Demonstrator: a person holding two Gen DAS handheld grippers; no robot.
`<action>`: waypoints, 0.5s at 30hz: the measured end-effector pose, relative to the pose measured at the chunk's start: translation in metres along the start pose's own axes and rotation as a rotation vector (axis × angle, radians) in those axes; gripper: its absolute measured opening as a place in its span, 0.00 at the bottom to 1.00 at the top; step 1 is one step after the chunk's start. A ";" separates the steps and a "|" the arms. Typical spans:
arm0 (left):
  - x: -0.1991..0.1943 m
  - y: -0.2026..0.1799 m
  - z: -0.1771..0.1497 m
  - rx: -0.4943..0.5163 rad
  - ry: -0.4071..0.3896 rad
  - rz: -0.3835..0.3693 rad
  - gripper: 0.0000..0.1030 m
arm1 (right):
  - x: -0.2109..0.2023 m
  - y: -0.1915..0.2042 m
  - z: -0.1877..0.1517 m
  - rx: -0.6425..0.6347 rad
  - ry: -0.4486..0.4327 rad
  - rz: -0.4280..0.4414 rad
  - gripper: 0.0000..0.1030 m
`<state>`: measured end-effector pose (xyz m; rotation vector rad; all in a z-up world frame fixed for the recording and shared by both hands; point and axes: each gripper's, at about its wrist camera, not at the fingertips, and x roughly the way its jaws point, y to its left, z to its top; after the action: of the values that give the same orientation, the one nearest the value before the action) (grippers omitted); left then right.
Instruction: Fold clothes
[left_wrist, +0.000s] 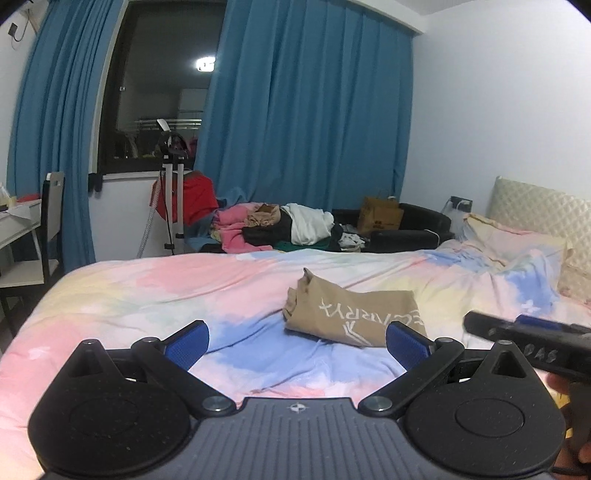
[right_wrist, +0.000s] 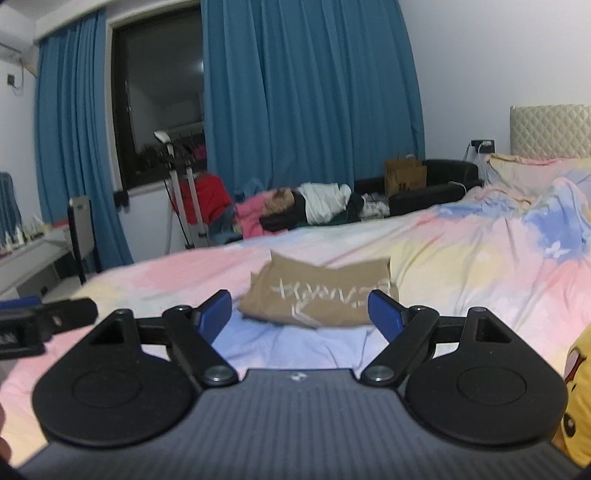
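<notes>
One folded tan cotton garment with white lettering (left_wrist: 351, 314) lies mid-bed on the pastel bedspread (left_wrist: 147, 295); left gripper (left_wrist: 297, 341) and right gripper (right_wrist: 300, 314) both gape wide, empty.

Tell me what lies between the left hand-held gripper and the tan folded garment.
Only bare pastel bedsheet separates the left hand-held gripper from the tan folded garment, per the left wrist view.

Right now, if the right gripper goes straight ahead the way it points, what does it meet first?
Most likely the folded tan garment, lying on the bedspread straight ahead of the open right gripper. Nothing shows between them, though depth is hard to judge.
</notes>
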<state>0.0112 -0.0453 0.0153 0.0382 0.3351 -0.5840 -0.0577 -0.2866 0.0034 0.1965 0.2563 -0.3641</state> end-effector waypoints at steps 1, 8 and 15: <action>0.001 0.001 -0.004 0.009 -0.008 0.011 1.00 | 0.003 0.002 -0.005 -0.007 0.005 0.000 0.80; 0.017 0.005 -0.026 0.018 0.011 0.024 1.00 | 0.013 0.001 -0.021 -0.008 0.023 -0.040 0.80; 0.029 0.006 -0.036 0.007 0.047 0.011 1.00 | 0.011 0.002 -0.027 -0.018 0.033 -0.059 0.80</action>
<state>0.0261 -0.0515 -0.0288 0.0608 0.3781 -0.5742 -0.0523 -0.2821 -0.0251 0.1773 0.2986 -0.4174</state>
